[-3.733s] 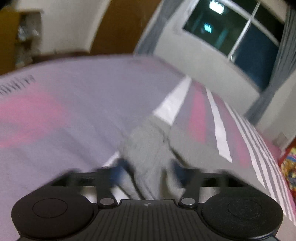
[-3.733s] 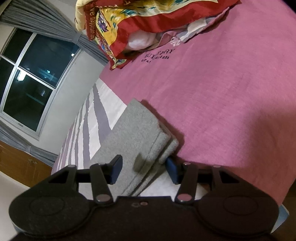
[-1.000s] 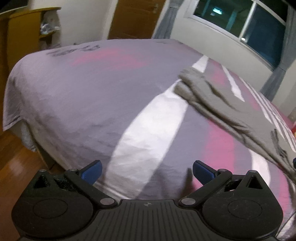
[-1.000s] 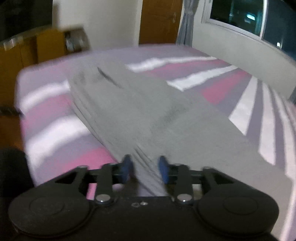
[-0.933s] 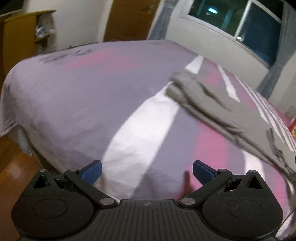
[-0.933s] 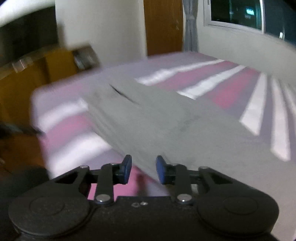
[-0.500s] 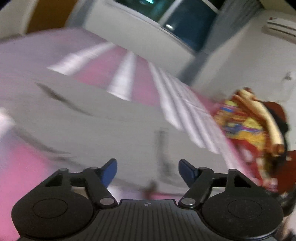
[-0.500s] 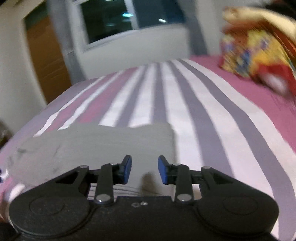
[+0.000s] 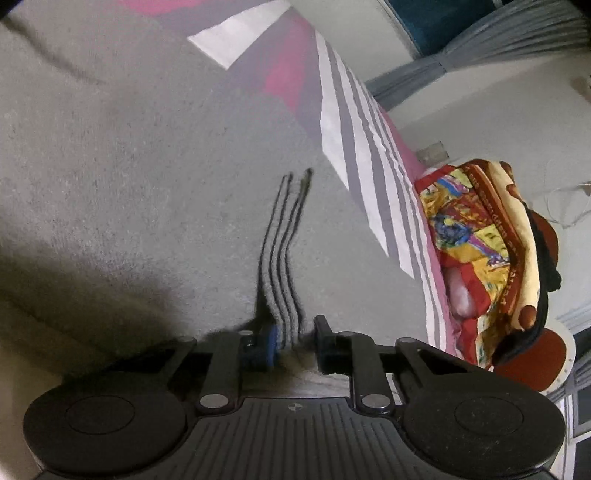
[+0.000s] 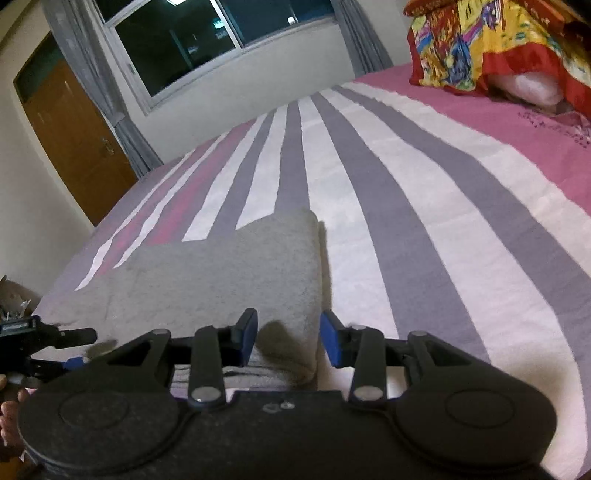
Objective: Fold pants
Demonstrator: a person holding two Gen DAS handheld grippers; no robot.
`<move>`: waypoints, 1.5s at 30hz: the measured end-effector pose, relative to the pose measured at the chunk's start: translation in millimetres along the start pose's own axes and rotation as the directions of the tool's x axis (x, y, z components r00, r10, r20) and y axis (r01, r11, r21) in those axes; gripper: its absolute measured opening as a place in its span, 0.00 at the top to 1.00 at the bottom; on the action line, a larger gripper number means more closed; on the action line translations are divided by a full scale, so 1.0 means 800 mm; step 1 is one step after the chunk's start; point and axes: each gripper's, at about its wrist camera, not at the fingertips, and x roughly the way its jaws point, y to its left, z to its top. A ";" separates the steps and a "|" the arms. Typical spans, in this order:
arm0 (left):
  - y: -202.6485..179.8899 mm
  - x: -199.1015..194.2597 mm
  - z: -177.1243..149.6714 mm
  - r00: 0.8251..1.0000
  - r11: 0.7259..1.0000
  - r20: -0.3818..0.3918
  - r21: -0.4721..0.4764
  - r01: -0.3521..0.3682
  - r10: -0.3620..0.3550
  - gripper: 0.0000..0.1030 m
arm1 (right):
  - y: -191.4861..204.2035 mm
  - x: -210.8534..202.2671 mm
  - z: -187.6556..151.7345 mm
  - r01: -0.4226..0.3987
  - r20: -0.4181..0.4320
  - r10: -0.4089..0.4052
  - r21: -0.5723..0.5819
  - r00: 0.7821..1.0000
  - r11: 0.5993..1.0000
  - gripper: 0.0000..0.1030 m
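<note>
Grey pants (image 9: 147, 166) lie folded in layers on the striped bed sheet (image 9: 351, 147). My left gripper (image 9: 295, 341) is closing its jaws on the stacked edge of those layers (image 9: 290, 321), and the blue pads press the cloth from both sides. In the right wrist view the folded pants (image 10: 221, 277) end in a squared corner. My right gripper (image 10: 288, 336) straddles that corner's near edge with its jaws opening, the pads clear of the cloth. The left gripper's fingers (image 10: 62, 336) show at the far left edge, at the pants' other side.
A red and yellow blanket (image 10: 480, 44) is heaped on the pink end of the sheet (image 10: 517, 147), also seen as the blanket (image 9: 480, 240). A window (image 10: 203, 33), grey curtains and a wooden door (image 10: 74, 147) stand beyond the bed. A hand (image 10: 11, 410) shows at lower left.
Both grippers swung from the door end of the bed toward the blanket end. The left jaws went from wide open to closed on the pants' layered edge. The right jaws spread a little.
</note>
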 end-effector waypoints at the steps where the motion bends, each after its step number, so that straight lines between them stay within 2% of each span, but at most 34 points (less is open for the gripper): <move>1: -0.002 -0.002 -0.007 1.000 1.000 0.016 0.014 0.001 -0.001 0.81 | 0.000 0.004 -0.001 0.009 -0.014 -0.009 -0.001 1.000 1.000 0.63; 6: -0.022 -0.034 -0.029 0.992 0.994 0.114 0.107 0.034 -0.047 0.81 | -0.001 0.009 -0.003 0.015 -0.025 -0.015 -0.009 1.000 1.000 0.63; 10: -0.016 -0.031 -0.033 0.995 0.989 0.102 0.145 -0.023 0.008 0.81 | 0.001 0.009 -0.006 0.014 -0.027 -0.014 -0.031 1.000 0.999 0.62; 13: -0.006 -0.030 -0.027 0.995 0.993 0.101 0.118 -0.010 -0.002 0.79 | 0.006 0.016 -0.006 0.031 -0.047 -0.034 -0.063 0.998 0.998 0.58; 15: -0.019 -0.042 -0.024 0.991 0.987 0.130 0.152 -0.048 0.028 0.70 | 0.009 0.012 -0.005 0.039 -0.038 -0.042 -0.075 0.998 0.996 0.58; 16: -0.029 -0.049 -0.022 0.986 0.978 0.159 0.190 -0.083 0.052 0.65 | 0.010 0.004 -0.006 0.033 -0.002 -0.034 -0.081 0.999 0.996 0.59; 18: -0.044 -0.058 -0.014 0.976 0.961 0.206 0.248 -0.124 0.073 0.51 | 0.012 -0.008 -0.006 0.014 0.050 -0.009 -0.097 0.999 0.995 0.59; 20: -0.055 -0.049 0.002 0.970 0.943 0.216 0.286 -0.173 0.112 0.45 | 0.015 -0.004 -0.002 0.018 0.054 -0.011 -0.117 0.998 0.993 0.61; 21: -0.056 -0.041 0.010 0.970 0.937 0.201 0.293 -0.192 0.136 0.41 | 0.016 0.009 0.000 0.045 0.021 -0.043 -0.135 0.999 0.990 0.64; 22: -0.055 -0.026 0.017 0.972 0.929 0.165 0.301 -0.213 0.169 0.40 | 0.015 0.028 0.001 0.085 -0.040 -0.092 -0.147 0.995 0.985 0.63; 23: -0.056 -0.012 0.024 0.967 0.914 0.145 0.320 -0.248 0.212 0.41 | 0.012 0.042 0.002 0.093 -0.082 -0.105 -0.138 0.991 0.986 0.64; 27: -0.089 -0.004 0.049 0.958 0.868 0.177 0.410 -0.279 0.224 0.40 | 0.010 0.046 0.025 0.075 -0.028 -0.079 -0.115 0.997 0.991 0.63; 29: -0.100 0.016 0.064 0.947 0.838 0.162 0.442 -0.320 0.276 0.40 | 0.007 0.058 0.043 0.081 -0.019 -0.084 -0.117 0.996 0.990 0.62; 32: -0.100 0.043 0.080 0.939 0.827 0.150 0.443 -0.345 0.311 0.39 | 0.004 0.097 0.073 0.105 -0.049 -0.111 -0.120 0.993 0.987 0.62; 34: -0.104 0.051 0.089 0.938 0.833 0.161 0.430 -0.348 0.308 0.38 | 0.003 0.124 0.088 0.126 -0.065 -0.135 -0.127 0.989 0.984 0.62; 36: -0.108 0.057 0.091 0.936 0.830 0.169 0.433 -0.353 0.310 0.36 | 0.001 0.140 0.101 0.112 -0.068 -0.119 -0.101 0.991 0.989 0.60; 39: -0.108 0.068 0.078 0.931 0.815 0.186 0.450 -0.364 0.313 0.33 | -0.002 0.153 0.107 0.106 -0.073 -0.110 -0.067 0.991 0.992 0.60; 43: -0.108 0.067 0.066 0.926 0.792 0.204 0.480 -0.378 0.318 0.33 | 0.002 0.140 0.093 0.103 -0.055 -0.108 -0.089 0.993 0.991 0.59; 45: -0.109 0.065 0.062 0.924 0.789 0.208 0.481 -0.383 0.321 0.33 | 0.001 0.132 0.087 0.098 -0.067 -0.105 -0.096 0.992 0.991 0.59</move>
